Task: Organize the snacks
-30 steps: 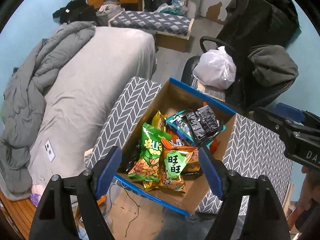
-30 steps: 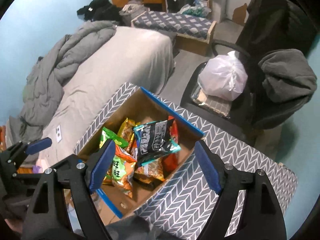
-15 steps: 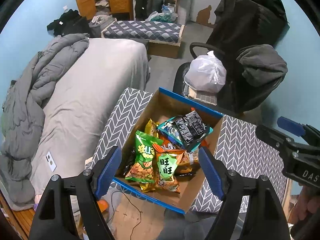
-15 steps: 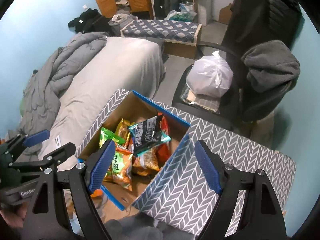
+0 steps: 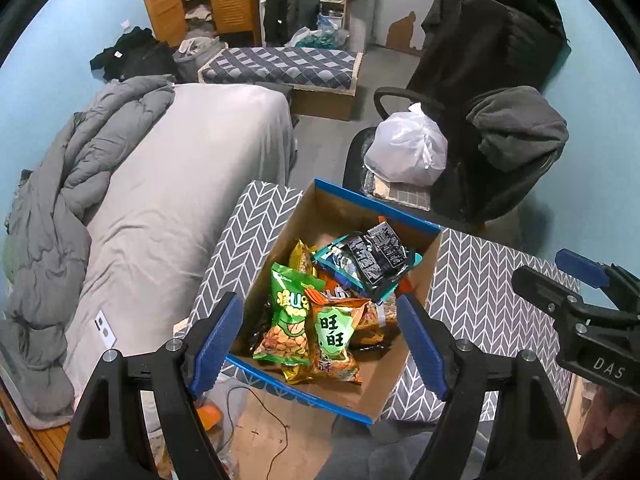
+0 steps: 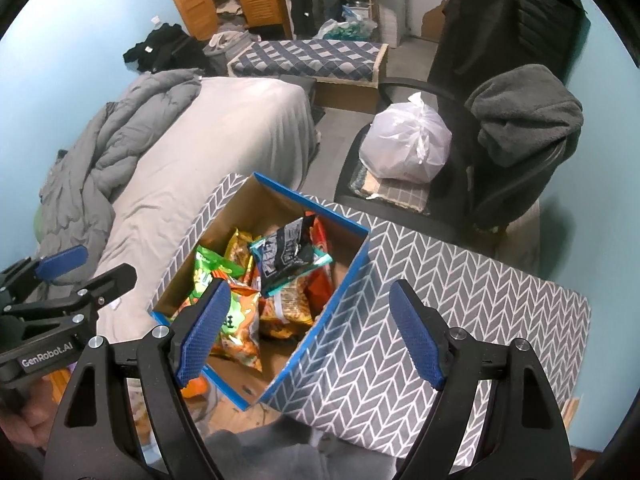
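Note:
An open cardboard box (image 5: 420,272) with blue rims sits on a chevron-patterned table (image 5: 484,304), and it also shows in the right wrist view (image 6: 344,284). It holds several snack bags: a green peanut bag (image 5: 290,320), an orange and green bag (image 5: 334,336), and a black and teal bag (image 5: 372,258) on top, which also shows in the right wrist view (image 6: 286,254). My left gripper (image 5: 320,340) is open and empty, high above the box. My right gripper (image 6: 310,332) is open and empty, above the box's right side.
A bed (image 5: 180,208) with a grey duvet (image 5: 60,216) lies to the left. An office chair (image 5: 496,152) holding a white plastic bag (image 5: 406,150) stands behind the table. A low patterned bench (image 5: 280,70) sits farther back.
Both grippers have risen and pulled back from the box, which looks smaller now. Both stay open and empty. The snacks have not moved.

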Demonstrator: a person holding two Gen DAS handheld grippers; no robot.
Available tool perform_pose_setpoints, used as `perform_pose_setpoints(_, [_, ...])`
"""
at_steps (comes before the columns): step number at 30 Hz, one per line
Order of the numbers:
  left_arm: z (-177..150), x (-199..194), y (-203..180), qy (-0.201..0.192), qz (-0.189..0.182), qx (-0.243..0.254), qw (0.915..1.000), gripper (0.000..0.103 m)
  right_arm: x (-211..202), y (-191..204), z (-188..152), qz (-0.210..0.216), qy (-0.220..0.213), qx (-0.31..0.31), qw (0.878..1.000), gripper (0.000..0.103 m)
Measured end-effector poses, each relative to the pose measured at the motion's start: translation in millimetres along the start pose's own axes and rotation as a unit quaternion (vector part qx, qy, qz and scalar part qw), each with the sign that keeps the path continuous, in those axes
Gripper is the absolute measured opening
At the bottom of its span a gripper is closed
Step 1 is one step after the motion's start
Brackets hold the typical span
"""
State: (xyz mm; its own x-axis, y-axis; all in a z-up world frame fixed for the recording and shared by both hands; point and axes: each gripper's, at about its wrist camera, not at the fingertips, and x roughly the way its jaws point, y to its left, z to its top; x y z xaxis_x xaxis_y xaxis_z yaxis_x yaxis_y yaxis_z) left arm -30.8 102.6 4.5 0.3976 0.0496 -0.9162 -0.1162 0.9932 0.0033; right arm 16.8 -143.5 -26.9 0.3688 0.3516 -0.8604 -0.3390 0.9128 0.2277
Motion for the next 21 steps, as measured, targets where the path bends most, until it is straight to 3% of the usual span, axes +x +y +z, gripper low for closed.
perform_pose_setpoints(21, [-3.4, 0.2, 0.9, 0.012, -0.003, -0.003, 0.9999, 0.08, -3.4, -2.1, -1.9, -0.002, -0.002, 0.008, 1.0, 0.081])
